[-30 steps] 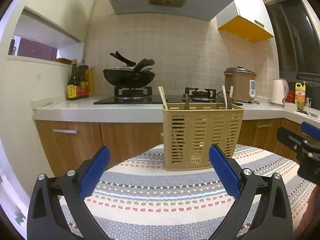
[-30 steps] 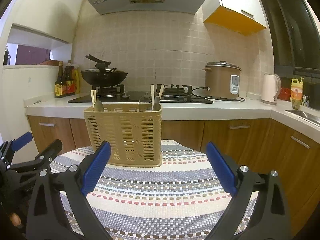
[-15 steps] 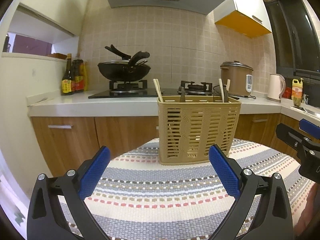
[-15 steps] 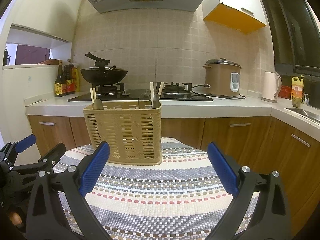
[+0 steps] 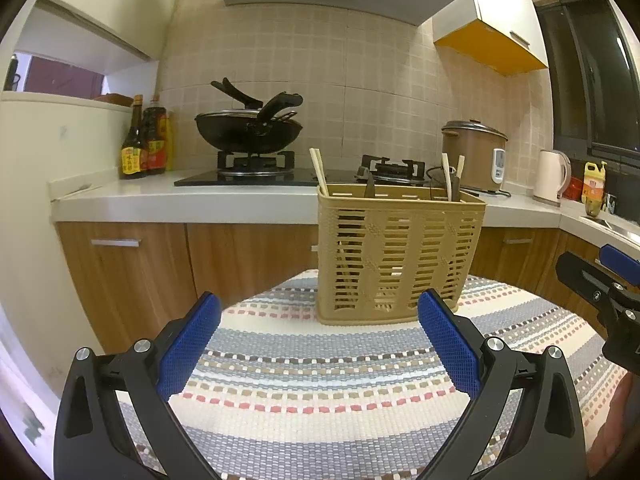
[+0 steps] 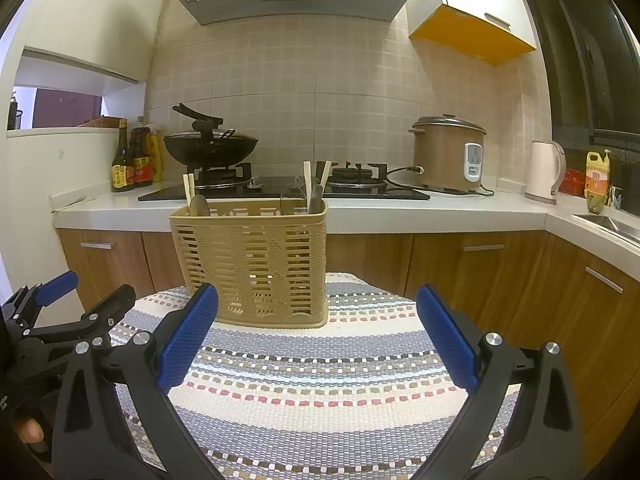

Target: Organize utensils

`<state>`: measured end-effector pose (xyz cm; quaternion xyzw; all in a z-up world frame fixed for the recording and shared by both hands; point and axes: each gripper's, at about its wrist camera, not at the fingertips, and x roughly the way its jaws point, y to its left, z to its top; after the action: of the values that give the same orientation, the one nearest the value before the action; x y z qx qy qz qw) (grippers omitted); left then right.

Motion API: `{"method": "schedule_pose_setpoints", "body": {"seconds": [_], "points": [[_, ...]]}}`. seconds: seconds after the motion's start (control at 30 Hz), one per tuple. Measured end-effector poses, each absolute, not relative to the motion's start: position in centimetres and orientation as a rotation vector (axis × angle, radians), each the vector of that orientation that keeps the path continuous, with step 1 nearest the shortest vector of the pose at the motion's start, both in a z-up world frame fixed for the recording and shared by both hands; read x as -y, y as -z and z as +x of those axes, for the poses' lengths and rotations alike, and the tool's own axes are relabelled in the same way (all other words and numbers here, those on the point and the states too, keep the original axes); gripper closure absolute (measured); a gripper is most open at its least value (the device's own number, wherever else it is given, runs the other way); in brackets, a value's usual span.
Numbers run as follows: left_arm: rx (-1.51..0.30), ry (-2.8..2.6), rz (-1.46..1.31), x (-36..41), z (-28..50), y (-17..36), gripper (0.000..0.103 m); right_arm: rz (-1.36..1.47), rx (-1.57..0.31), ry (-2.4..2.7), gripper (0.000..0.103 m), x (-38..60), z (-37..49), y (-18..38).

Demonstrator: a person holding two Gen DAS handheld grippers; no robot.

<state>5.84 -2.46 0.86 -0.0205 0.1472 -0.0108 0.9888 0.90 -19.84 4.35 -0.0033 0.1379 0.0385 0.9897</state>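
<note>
A tan slotted utensil basket point(image 5: 400, 256) point(image 6: 252, 260) stands upright at the far side of a round table under a striped woven cloth point(image 5: 320, 380) point(image 6: 320, 376). Chopsticks point(image 5: 319, 170) point(image 6: 188, 190), spoons point(image 6: 199, 205) and a dark handle point(image 5: 370, 188) stick up out of it. My left gripper point(image 5: 318, 334) is open and empty, in front of the basket and a little to its left. My right gripper point(image 6: 318, 330) is also open and empty, with the basket ahead on its left. Each gripper shows at the other view's edge.
Behind the table runs a white counter point(image 5: 192, 204) over wooden cabinets, with a gas hob, a black wok point(image 5: 248, 132), sauce bottles point(image 5: 142, 148), a rice cooker point(image 6: 448, 156), a kettle point(image 6: 546, 172) and a sink point(image 6: 612, 226) at the right.
Both views have tilted slightly upward, so the basket sits a little lower in each frame. Both grippers stayed open and empty.
</note>
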Motion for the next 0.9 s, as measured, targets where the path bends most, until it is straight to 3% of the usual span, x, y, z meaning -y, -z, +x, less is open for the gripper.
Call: {"method": "schedule_pose_setpoints", "body": {"seconds": [0.9], "points": [[-0.299,0.034,-0.046,2.61,5.74,-0.96,0.008,-0.002,-0.287,-0.079,0.008,19.90,1.24,-4.13]]}}
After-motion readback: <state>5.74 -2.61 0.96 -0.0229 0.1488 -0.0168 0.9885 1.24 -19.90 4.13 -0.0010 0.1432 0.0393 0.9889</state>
